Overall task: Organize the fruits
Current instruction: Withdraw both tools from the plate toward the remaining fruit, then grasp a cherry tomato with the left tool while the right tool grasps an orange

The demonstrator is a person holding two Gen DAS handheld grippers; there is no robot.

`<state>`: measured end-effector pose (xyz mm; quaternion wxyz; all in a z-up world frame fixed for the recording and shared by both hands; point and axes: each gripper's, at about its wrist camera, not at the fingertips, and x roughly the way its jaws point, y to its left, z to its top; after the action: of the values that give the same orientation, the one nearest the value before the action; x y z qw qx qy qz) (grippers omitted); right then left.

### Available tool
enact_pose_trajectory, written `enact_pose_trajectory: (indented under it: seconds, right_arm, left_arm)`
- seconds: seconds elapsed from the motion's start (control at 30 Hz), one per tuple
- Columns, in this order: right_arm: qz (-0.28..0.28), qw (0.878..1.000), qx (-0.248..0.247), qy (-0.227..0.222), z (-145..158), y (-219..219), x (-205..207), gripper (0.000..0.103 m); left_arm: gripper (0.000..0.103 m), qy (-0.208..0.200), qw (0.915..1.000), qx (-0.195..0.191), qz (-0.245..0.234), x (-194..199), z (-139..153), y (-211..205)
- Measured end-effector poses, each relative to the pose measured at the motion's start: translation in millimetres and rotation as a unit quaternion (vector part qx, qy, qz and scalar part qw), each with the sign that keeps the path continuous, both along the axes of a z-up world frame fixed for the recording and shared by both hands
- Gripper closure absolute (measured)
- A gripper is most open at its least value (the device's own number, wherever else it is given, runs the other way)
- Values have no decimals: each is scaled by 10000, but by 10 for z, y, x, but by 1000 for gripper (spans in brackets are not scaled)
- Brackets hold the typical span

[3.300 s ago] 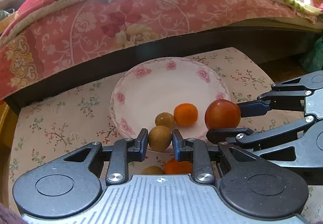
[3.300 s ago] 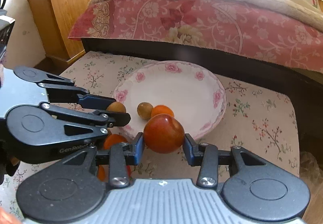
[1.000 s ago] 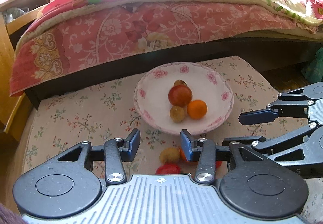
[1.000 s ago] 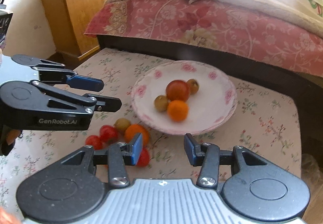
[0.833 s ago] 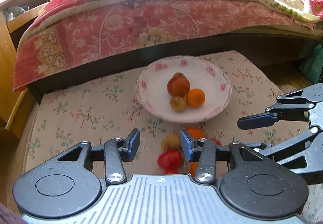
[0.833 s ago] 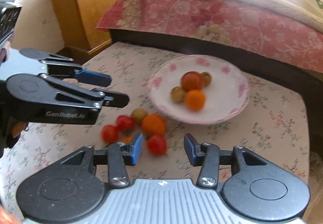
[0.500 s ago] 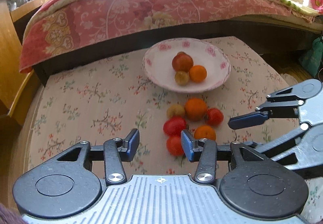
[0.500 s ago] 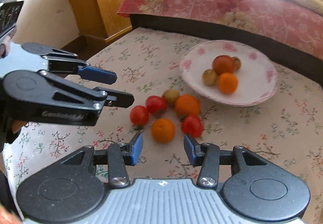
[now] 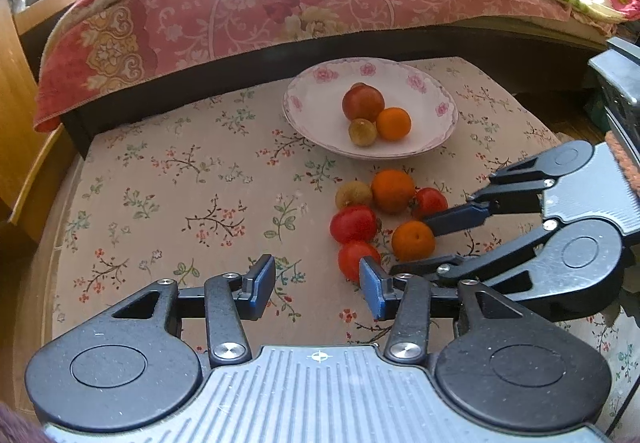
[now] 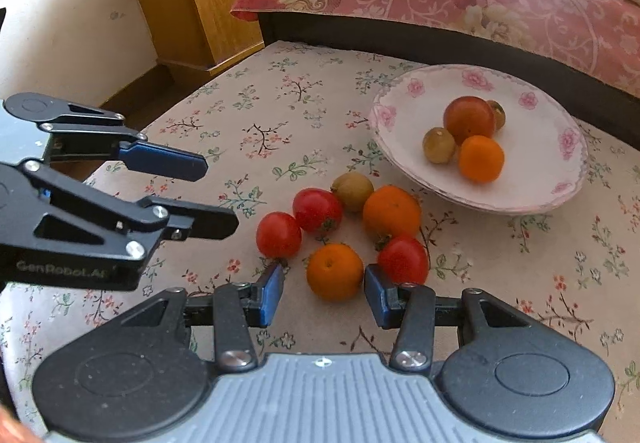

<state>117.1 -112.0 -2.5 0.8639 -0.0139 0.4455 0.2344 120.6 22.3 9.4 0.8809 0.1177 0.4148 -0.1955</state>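
Loose fruit is seen just ahead of two empty, parted grippers, with a partly filled plate beyond.

In the left wrist view, the left gripper (image 9: 318, 289) is held with its jaws apart and nothing between them; a red tomato (image 9: 356, 258) lies just beyond its right finger, to the right of the gap. The right gripper (image 9: 416, 245) is seen entering from the right, its jaws parted around a small orange (image 9: 413, 240) without pressing it. Further back, the floral plate (image 9: 308, 99) holds four fruits on the flowered tablecloth (image 9: 180, 179).

In the right wrist view, the small orange (image 10: 335, 271) is framed just beyond the open fingertips of the right gripper (image 10: 325, 295), untouched. A cherry tomato (image 10: 403, 259) lies beside the right finger. The left gripper (image 10: 216, 195) is seen at left, open and empty, near another tomato (image 10: 279, 234).
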Motion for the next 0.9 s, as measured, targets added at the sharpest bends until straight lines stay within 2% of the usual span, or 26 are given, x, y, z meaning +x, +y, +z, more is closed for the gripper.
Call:
enact_pose_trajectory:
  seconds: [0.1, 0.2, 0.43, 0.73, 0.83, 0.9]
  right_arm:
    - [-1, 10000, 8, 10, -19, 21, 38, 57]
    - [-28, 9999, -123, -46, -23, 16, 41, 69]
    - [-36, 9999, -151, 16, 9, -67, -26, 69]
    - [-237, 9995, -190, 133, 41, -265, -171, 69]
    - [-281, 9992, -202, 182, 39, -315, -219, 69]
    - [-310, 9991, -247, 181, 39, -351, -251, 69]
  left_arm:
    - [48, 40, 10000, 13, -39, 8, -19, -10]
    - [48, 80, 9999, 16, -87, 19, -44, -39]
    - [48, 153, 9995, 40, -287, 44, -134, -186]
    - [50, 229, 9994, 111, -226, 137, -303, -319]
    - [55, 264, 9994, 121, -194, 176, -352, -349]
    - [63, 282, 9994, 61, -175, 180, -344, -357]
